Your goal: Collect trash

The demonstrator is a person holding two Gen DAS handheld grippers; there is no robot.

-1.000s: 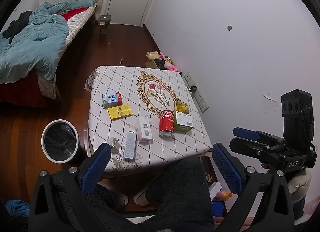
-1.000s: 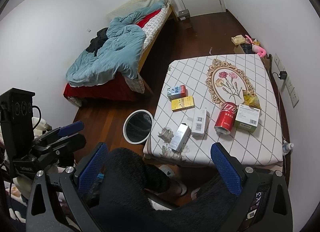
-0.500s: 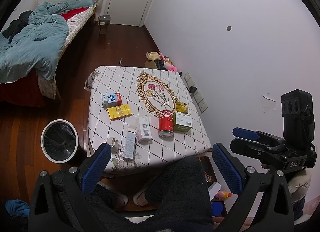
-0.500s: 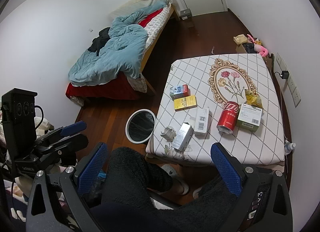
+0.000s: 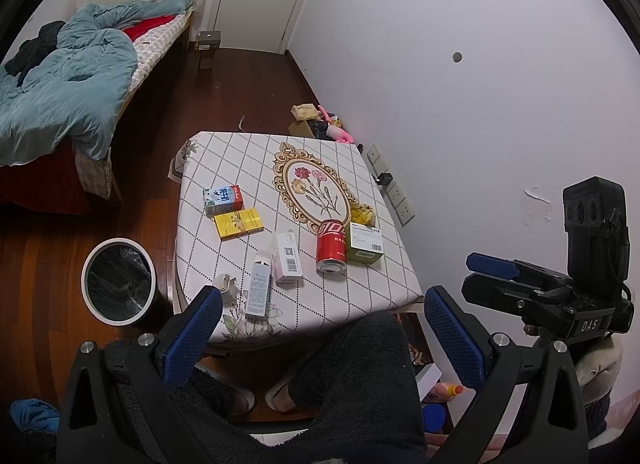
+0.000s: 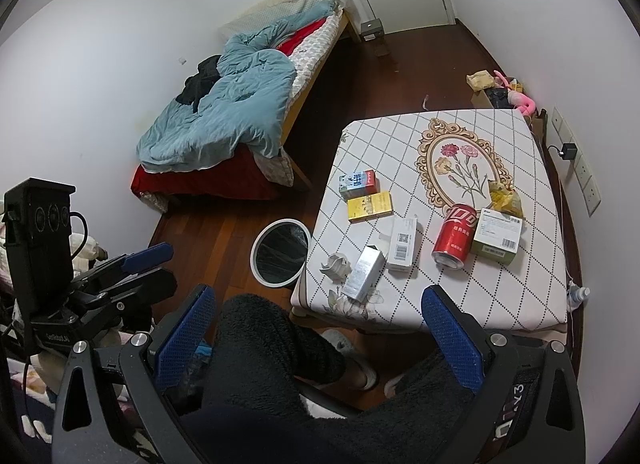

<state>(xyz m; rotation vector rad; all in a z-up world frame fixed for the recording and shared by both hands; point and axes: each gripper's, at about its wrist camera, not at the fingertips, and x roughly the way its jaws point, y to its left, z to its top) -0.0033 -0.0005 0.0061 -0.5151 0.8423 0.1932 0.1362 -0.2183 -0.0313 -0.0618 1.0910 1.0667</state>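
Note:
A low table (image 5: 312, 304) (image 6: 472, 304) with a white diamond-pattern cloth holds trash: a red can (image 5: 331, 245) (image 6: 456, 236) lying down, a green box (image 5: 363, 243) (image 6: 498, 237), a yellow wrapper (image 5: 362, 213) (image 6: 505, 198), white boxes (image 5: 287, 258) (image 6: 403, 242), a silver box (image 5: 259, 289) (image 6: 363, 273), a yellow box (image 5: 238, 224) (image 6: 369, 206), a blue-red carton (image 5: 223, 200) (image 6: 358, 183) and crumpled paper (image 5: 227, 287) (image 6: 335, 266). A white-rimmed bin (image 5: 118, 281) (image 6: 282, 252) stands on the floor left of the table. My left gripper (image 5: 322, 338) and right gripper (image 6: 318, 338) are open, empty, held above my lap, short of the table.
A bed (image 5: 68, 92) (image 6: 240, 112) with a blue duvet stands at the far left. Clutter (image 5: 320, 124) (image 6: 496, 88) lies on the floor beyond the table by the wall. Wall sockets (image 5: 394, 194) are right of the table. My knees (image 5: 360, 384) are under the grippers.
Both views have shifted slightly; the table sits a little further left in the left view and right in the right view. Nothing on the table has moved.

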